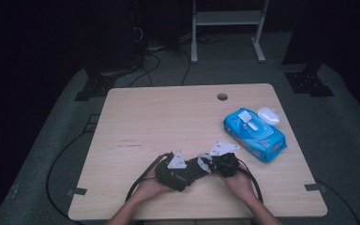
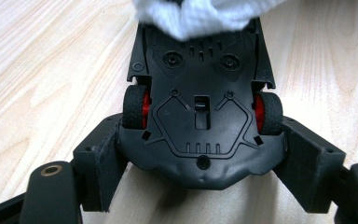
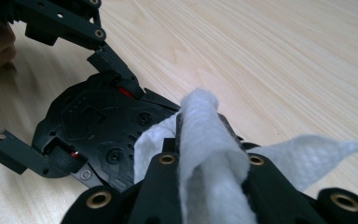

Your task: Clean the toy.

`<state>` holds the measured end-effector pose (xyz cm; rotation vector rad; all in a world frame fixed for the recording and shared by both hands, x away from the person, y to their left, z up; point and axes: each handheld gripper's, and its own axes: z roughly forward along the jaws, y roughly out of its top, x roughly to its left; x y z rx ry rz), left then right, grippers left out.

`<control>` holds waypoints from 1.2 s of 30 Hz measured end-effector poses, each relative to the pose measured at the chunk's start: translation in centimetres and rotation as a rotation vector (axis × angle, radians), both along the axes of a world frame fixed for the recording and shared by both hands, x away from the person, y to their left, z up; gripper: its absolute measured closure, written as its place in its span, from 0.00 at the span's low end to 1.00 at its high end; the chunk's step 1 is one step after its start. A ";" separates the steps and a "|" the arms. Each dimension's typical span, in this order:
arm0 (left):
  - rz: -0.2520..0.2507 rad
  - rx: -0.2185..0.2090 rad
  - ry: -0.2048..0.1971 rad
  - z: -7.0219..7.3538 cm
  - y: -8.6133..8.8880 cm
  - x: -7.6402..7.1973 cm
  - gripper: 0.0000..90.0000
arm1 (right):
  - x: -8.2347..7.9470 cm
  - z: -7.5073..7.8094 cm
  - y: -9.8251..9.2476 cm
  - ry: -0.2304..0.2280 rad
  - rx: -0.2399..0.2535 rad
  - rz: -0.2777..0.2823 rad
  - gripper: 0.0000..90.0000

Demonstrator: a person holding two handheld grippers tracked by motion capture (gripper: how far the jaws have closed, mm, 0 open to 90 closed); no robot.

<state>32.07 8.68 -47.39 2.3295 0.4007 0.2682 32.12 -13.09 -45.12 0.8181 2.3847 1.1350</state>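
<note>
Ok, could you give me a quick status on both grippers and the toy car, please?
Left gripper shut on toy car, underside up. Right gripper shut on white wipe, wipe on car's underside. Wipes pack well off to the side.

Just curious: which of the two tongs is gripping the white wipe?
The right tongs: shut on the white wipe, rubbing the toy car. The left tongs clamp the car's sides.

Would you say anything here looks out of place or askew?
Only by design: the toy car is upside down, its black underside facing up, clamped at its sides by the left gripper. The right gripper presses a white wipe onto it. The blue wipe pack lies flap-open.
</note>
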 end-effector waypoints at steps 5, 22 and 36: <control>0.002 0.013 -0.011 0.0 0.0 -0.2 0.26 | 0.2 -0.1 2.1 0.024 0.030 0.073 0.93; -0.005 0.026 -0.019 0.1 0.2 0.0 0.26 | 0.6 0.2 -0.7 -0.030 -0.025 -0.008 0.93; -0.005 0.035 -0.031 0.1 0.2 -0.1 0.26 | 1.1 0.1 0.0 -0.022 0.008 -0.009 0.93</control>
